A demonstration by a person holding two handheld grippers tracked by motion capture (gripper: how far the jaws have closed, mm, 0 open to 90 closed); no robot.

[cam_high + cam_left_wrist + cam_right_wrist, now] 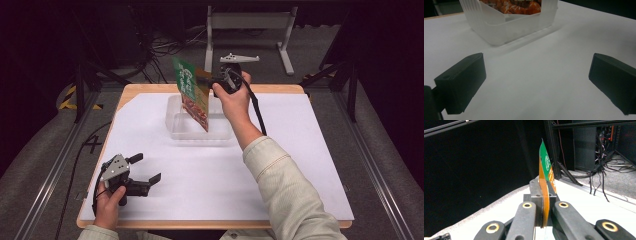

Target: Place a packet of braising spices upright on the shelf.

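A flat snack packet (191, 94), green at the top with an orange food picture below, hangs tilted over a clear plastic container (176, 125) at the back middle of the table. My right gripper (207, 80) is shut on the packet's upper right edge, held high. In the right gripper view the packet (545, 167) stands edge-on between the closed jaws of that gripper (543, 195). The packet's lower end (519, 6) dips inside the container (509, 27). My left gripper (146, 168) rests at the front left, open and holding nothing; its black jaws stand wide apart around bare sheet (536, 80).
A white sheet (210, 175) covers the wooden table (135, 89). A white metal stand (250, 22) and loose cables (165, 47) lie on the floor behind. Black frame posts (79, 85) flank the table. The right forearm's sleeve (285, 185) crosses the right half.
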